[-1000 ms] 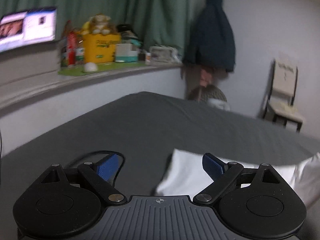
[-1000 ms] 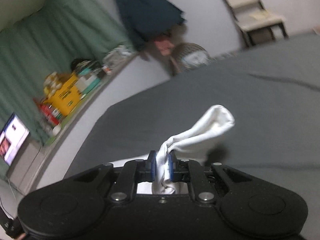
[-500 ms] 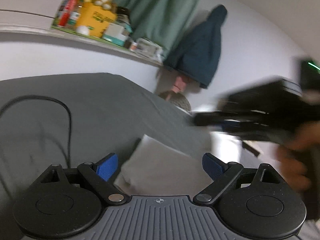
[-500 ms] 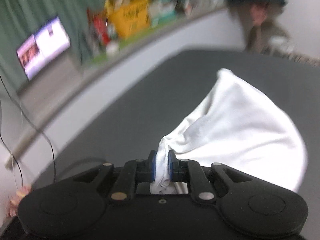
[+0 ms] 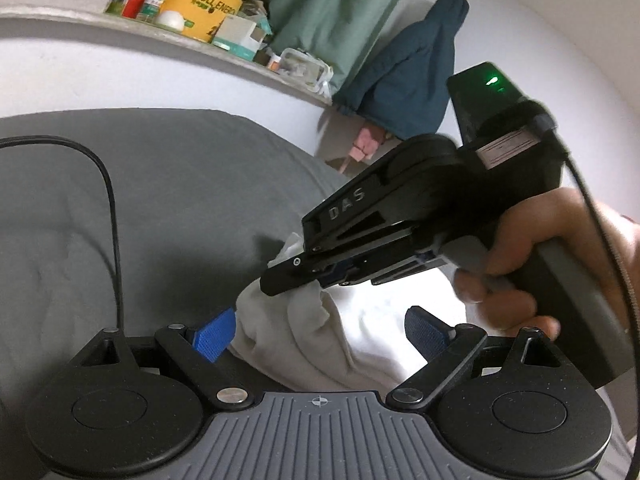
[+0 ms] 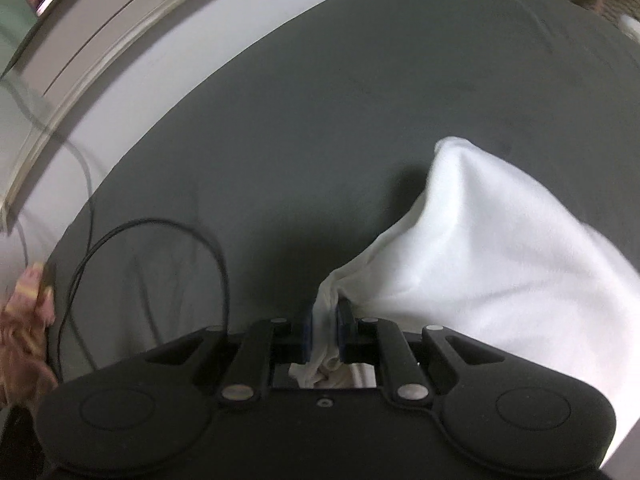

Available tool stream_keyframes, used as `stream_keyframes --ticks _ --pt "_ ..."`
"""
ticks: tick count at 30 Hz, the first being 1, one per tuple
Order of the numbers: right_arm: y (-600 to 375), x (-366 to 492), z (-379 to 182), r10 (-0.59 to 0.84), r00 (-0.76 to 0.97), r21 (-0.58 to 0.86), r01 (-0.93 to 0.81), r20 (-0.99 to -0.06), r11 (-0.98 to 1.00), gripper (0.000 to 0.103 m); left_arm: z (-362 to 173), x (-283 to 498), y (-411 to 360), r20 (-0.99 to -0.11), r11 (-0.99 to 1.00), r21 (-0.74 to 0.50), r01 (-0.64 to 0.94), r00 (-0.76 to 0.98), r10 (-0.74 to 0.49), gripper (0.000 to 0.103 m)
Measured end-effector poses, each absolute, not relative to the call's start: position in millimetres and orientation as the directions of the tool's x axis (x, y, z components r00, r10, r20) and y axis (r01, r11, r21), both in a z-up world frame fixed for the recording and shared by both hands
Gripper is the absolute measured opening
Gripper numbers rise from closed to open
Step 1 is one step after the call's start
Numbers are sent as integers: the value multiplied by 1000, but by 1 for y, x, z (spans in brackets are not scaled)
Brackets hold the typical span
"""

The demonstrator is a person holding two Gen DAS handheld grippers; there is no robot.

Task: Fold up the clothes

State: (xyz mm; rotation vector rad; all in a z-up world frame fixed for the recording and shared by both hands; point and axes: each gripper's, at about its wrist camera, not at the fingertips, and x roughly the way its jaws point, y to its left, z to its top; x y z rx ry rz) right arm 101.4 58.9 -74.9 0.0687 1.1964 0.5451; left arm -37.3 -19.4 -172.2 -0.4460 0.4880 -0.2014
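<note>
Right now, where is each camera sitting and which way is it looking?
Left wrist: sits on the left gripper, jaws open, facing across the grey bed toward the shelf; it shows the right gripper and the hand holding it.
Right wrist: sits on the right gripper, facing along the bed; its jaws are shut on the white cloth.
Both see: cloth, bed, black cable.

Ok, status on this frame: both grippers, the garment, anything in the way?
Left gripper open, empty. Right gripper shut on bunched edge of white garment, the rest draped on grey bed. Black cable loops alongside, clear of the cloth.
</note>
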Motion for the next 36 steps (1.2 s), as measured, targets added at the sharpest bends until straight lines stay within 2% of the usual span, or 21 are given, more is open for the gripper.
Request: stream_keyframes --ticks 3,5,8,12,15,18,24,28,32,36 --pt "60 97 -67 455 247 337 -402 -855 851 29 -174 -34 -26 -400 895 -436 99 869 -291 93" --pt "58 92 -55 505 245 377 -424 -827 823 31 -171 -33 -31 -392 907 -407 109 876 -281 93" --pt "41 88 -30 525 326 385 -408 -786 828 31 -163 -36 -38 -355 929 -346 133 898 -260 93" --pt "6 99 -21 383 415 276 -294 -825 915 31 -152 -31 -45 -274 923 -304 236 906 -321 93" --pt "-13 111 -31 324 408 247 -231 -853 941 30 -152 -10 -48 -304 915 -319 248 887 -347 93" --pt "-17 120 -46 293 395 227 -206 -871 952 21 -166 14 -42 -397 906 -379 189 851 -344 93" --pt "17 156 -87 275 354 213 -204 -894 955 21 -183 30 -16 -494 886 -463 0 830 -258 93" --pt "30 174 -96 300 358 237 -211 -884 948 21 -187 31 -9 -527 882 -471 -36 813 -248 93" --pt "21 175 -80 343 380 285 -203 -859 937 21 -183 30 -6 -511 884 -466 -34 826 -238 93" --pt "-11 157 -37 378 464 321 -200 -801 926 24 -166 20 -4 -418 889 -457 27 876 -241 93"
